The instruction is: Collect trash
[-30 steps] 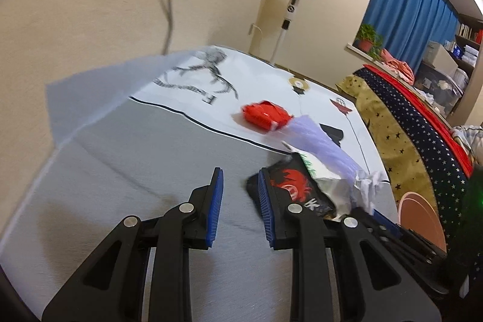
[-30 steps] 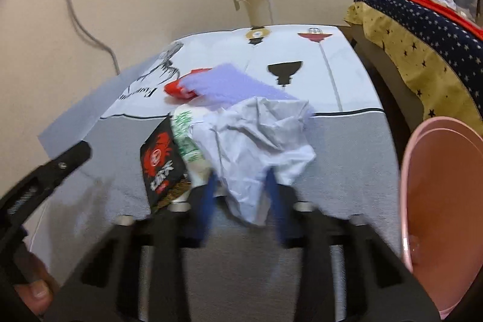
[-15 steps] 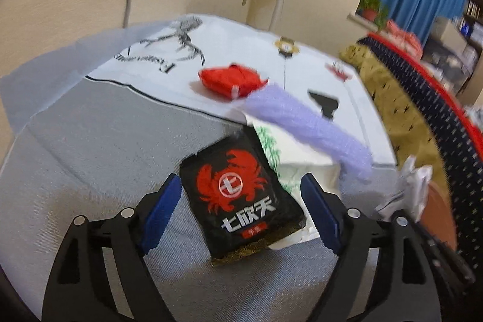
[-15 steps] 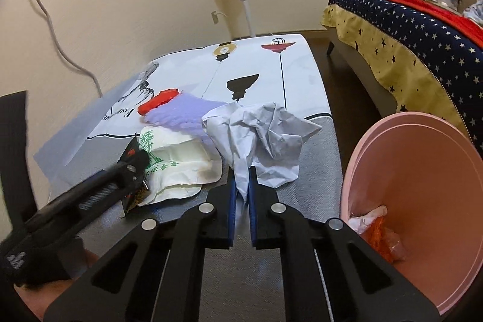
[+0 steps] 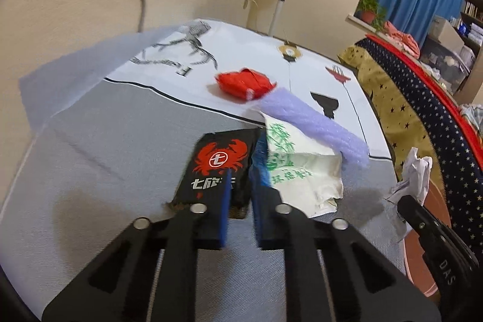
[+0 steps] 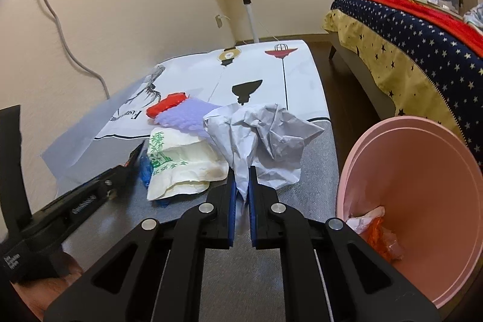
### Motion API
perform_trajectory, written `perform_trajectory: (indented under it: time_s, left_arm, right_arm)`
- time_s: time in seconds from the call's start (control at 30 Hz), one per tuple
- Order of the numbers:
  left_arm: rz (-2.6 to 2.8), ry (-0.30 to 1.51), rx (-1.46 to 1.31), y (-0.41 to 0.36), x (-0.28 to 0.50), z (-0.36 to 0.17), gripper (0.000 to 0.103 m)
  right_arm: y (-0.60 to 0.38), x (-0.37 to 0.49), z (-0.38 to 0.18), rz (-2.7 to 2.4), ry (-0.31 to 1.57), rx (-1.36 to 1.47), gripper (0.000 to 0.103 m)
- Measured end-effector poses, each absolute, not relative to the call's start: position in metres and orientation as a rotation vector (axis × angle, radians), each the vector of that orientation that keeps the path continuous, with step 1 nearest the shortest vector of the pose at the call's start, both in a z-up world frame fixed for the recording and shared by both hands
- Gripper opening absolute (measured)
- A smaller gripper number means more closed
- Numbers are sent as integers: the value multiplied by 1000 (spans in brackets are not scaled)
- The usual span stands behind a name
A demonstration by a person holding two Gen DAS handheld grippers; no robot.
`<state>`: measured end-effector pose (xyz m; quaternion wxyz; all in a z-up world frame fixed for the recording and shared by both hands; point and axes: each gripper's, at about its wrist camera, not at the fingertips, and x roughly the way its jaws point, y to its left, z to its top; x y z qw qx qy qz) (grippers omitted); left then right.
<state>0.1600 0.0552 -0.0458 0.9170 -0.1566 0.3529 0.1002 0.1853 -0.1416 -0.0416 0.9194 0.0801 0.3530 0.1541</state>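
Crumpled white paper, light, soft and easily torn, is pinched by its lower fold in the narrow right gripper, while a stiffer, slippery black crab-printed packet, its near end between the left gripper jaws, has just been closed on.

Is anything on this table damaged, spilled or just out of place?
Nothing spilled. The odd part is litter strewn on the table: a black crab-print packet, a stained bamboo-print wrapper, purple bubble wrap and a red wrapper, all outside the pink bin.
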Motion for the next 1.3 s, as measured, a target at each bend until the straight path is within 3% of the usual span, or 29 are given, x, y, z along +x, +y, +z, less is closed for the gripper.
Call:
perform_trajectory:
  time_s: [0.17,0.47,0.53,0.6,0.87,1.23,1.3]
  left_arm:
    - [198,693,-342,69,140,-33,0]
    - [154,676,-317,77,115,-22,0]
    - [143,706,-337,85,116,-31,8]
    - [157,748,-314,90,119,-41,56]
    - [130,809,-179,79,134,-58,73]
    - [178,927,-145,84,156,-81,74]
    - [191,921,-137,85,156,-80,61]
  right_arm:
    - [-142,171,-31,318,702,149,7]
    - [-153,139,-10,318,663,126,7]
    - [-156,133,-7,320,660,128,7]
    - [-159,127,-3,325,658,130,7]
    - [-162,116,0,356,657,120,7]
    - [-165,119,-3,370,666,119,7]
    - [-165,119,-3,369,666,114,7]
